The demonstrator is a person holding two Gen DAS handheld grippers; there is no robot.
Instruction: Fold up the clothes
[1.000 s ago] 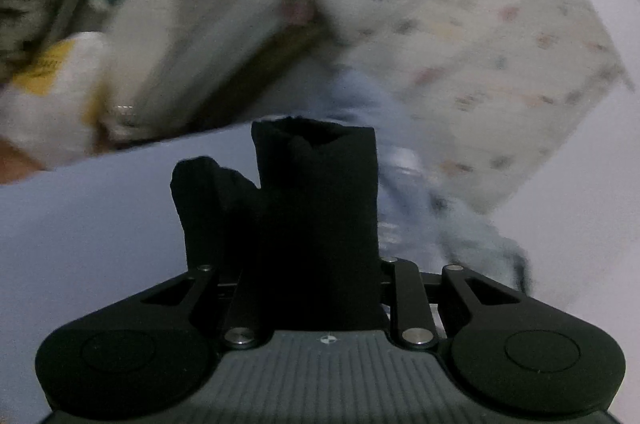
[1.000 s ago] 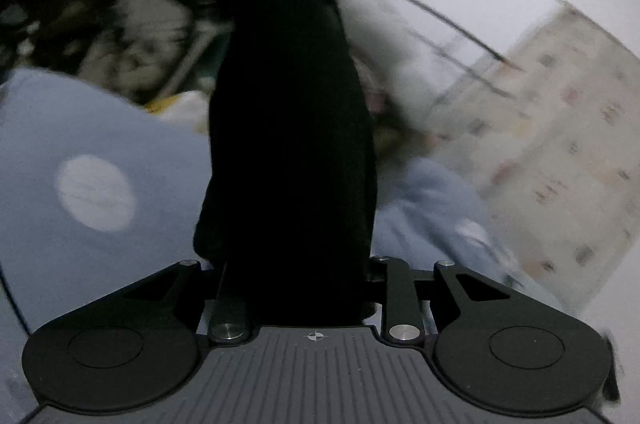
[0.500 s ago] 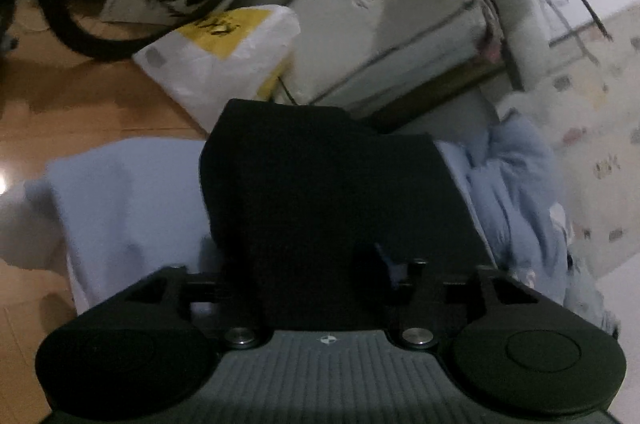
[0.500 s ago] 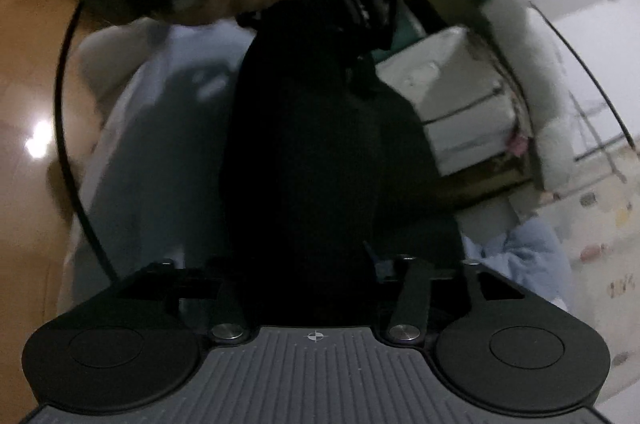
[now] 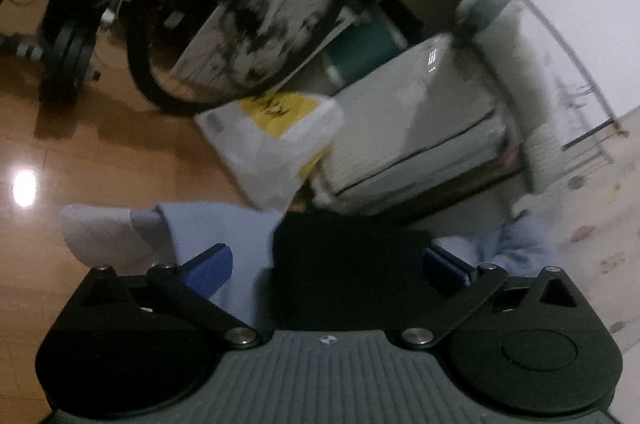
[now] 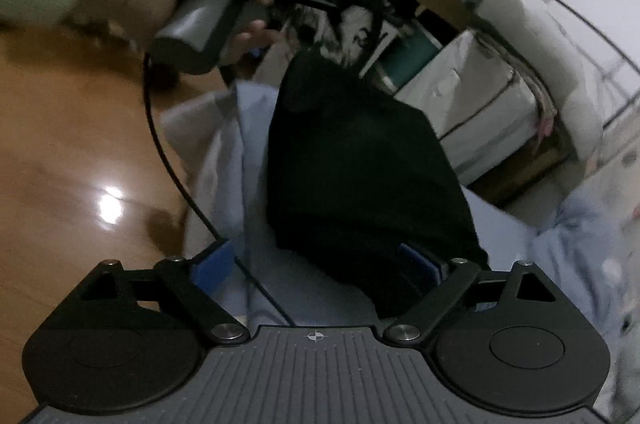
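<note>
A folded black garment (image 6: pixel 360 176) lies on pale blue clothes (image 6: pixel 256 152) at the edge of a wooden floor. In the left wrist view the black garment (image 5: pixel 348 268) sits between the spread blue fingertips of my left gripper (image 5: pixel 324 264), which is open and not gripping it. My right gripper (image 6: pixel 316 264) is open too, its right pad against the near edge of the garment. The person's hand holds the left gripper's handle (image 6: pixel 200 24) above the garment's far end.
Wooden floor (image 5: pixel 100 160) lies to the left. A white and yellow plastic bag (image 5: pixel 276 140), white boxes (image 5: pixel 416 128), a bicycle wheel (image 5: pixel 240 24) and cardboard stand beyond the clothes. A crumpled blue garment (image 6: pixel 576 244) lies to the right. A black cable (image 6: pixel 160 144) trails over the floor.
Both grippers were shut on the black garment; they have laid it down on the blue clothes and opened, and it rests folded there.
</note>
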